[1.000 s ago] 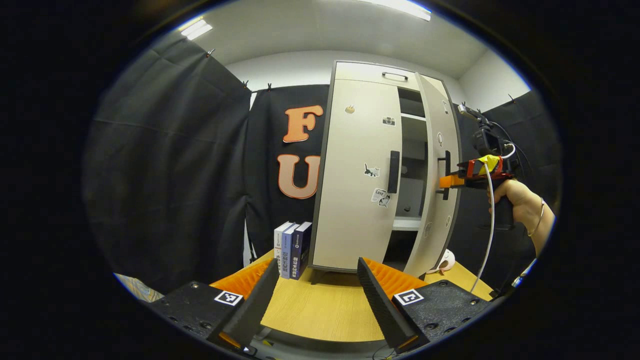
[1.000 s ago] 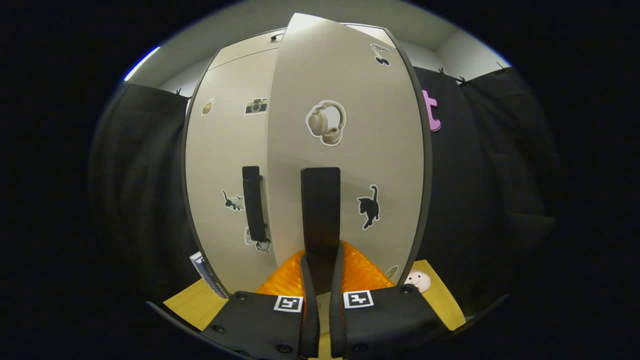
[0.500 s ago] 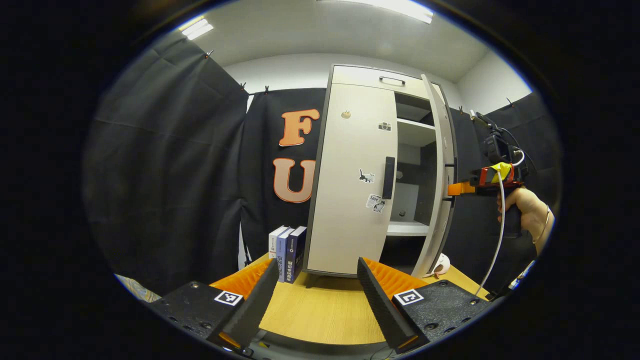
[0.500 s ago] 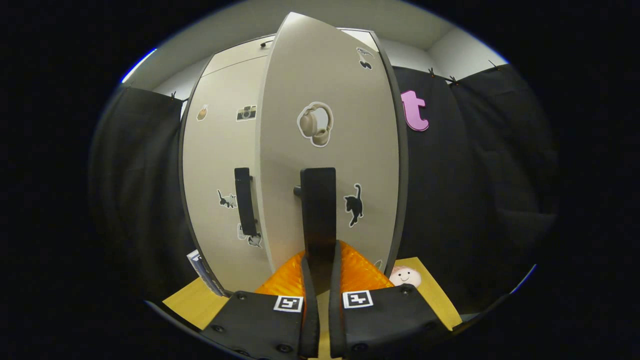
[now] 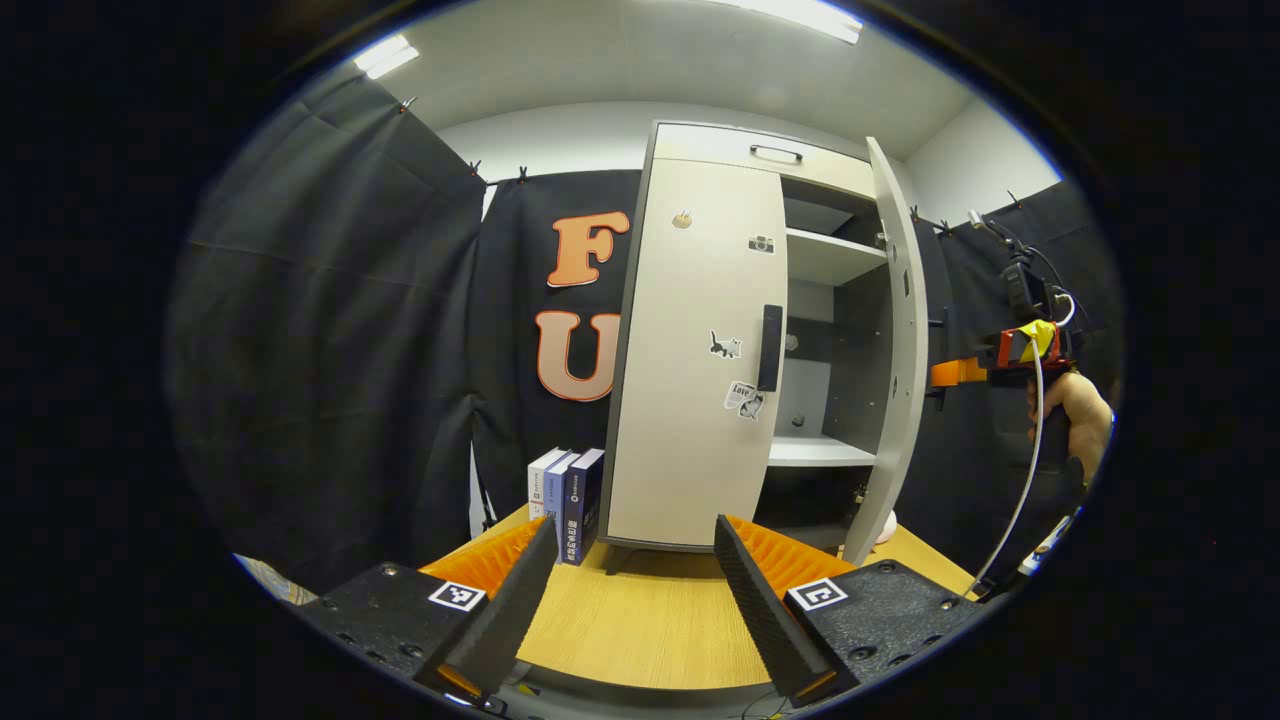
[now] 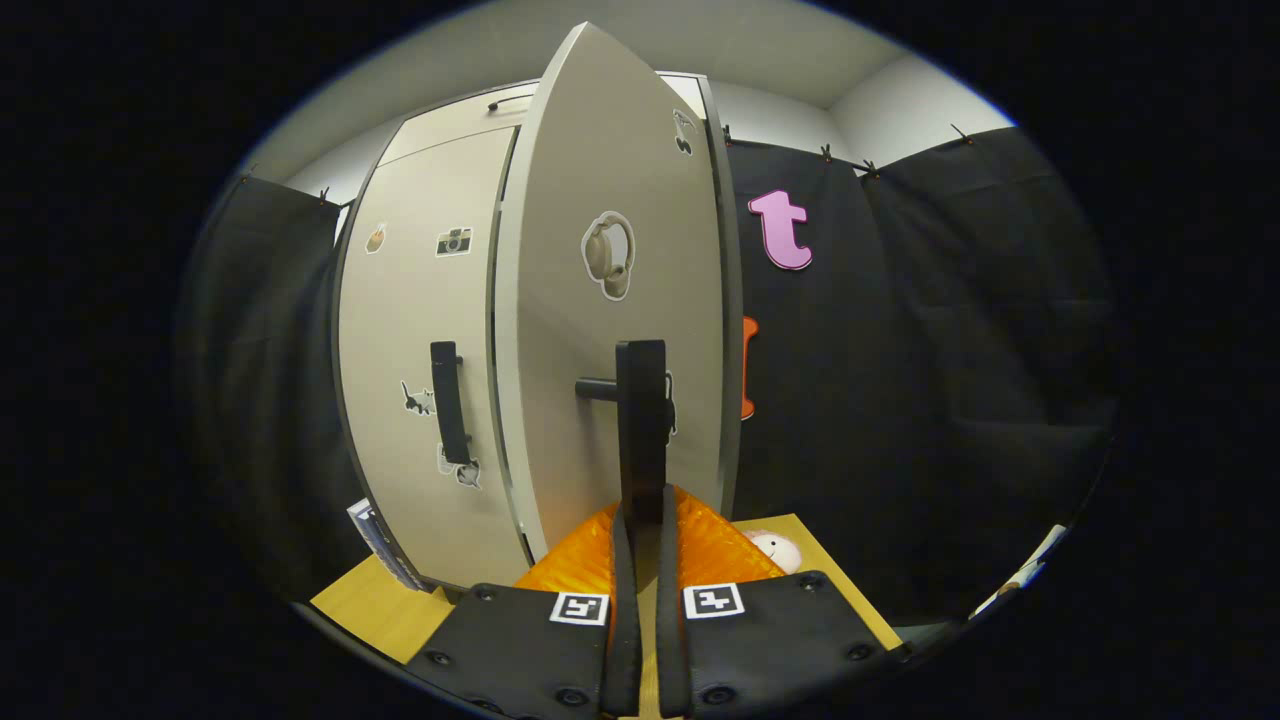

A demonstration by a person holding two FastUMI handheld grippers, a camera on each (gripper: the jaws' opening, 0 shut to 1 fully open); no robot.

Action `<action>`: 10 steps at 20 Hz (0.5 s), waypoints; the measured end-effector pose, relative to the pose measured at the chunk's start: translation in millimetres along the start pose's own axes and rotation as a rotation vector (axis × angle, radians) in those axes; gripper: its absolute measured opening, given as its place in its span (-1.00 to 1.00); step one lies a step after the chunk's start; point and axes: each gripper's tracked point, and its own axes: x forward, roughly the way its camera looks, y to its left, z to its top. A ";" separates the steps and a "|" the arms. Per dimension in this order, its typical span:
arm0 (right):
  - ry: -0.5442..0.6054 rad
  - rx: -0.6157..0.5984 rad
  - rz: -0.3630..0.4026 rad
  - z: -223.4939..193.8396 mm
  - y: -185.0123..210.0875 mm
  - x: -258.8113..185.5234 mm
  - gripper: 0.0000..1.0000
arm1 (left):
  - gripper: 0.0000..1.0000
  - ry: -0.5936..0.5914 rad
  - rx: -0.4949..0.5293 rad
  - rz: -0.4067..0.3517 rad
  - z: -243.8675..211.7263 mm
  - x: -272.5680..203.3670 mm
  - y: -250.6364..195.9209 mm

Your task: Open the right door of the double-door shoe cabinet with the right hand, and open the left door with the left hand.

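Here the right gripper clamps its jaws on the right door's handle; the left gripper hangs released.

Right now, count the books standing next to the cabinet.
3: they stand upright in a row on the table, just left of the cabinet: white book, middle book, dark book.

The left black-and-orange two-finger gripper sits spread wide at the frame's bottom, while the right black-and-orange gripper, bottom centre, pinches nearly closed, held by a hand at far right.
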 end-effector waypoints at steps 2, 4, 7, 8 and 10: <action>-0.006 -0.003 -0.020 1.0 -7.0 -0.5 -0.72 | 0.89 0.001 0.000 -0.011 0.7 3.2 -4.6; -0.005 0.011 -0.039 1.1 -11.9 -2.4 -0.86 | 0.89 0.002 -0.001 -0.020 0.4 6.2 -8.7; -0.002 -0.027 -0.062 1.6 -25.0 -2.5 -0.86 | 0.89 0.006 0.008 -0.036 -0.3 11.4 -16.7; -0.002 -0.021 -0.062 1.7 -27.5 -3.6 -0.86 | 0.89 0.005 0.012 -0.042 0.5 12.7 -19.6; 0.000 -0.004 -0.061 1.3 -32.5 -3.8 -0.85 | 0.89 0.006 0.016 -0.052 0.6 15.9 -24.2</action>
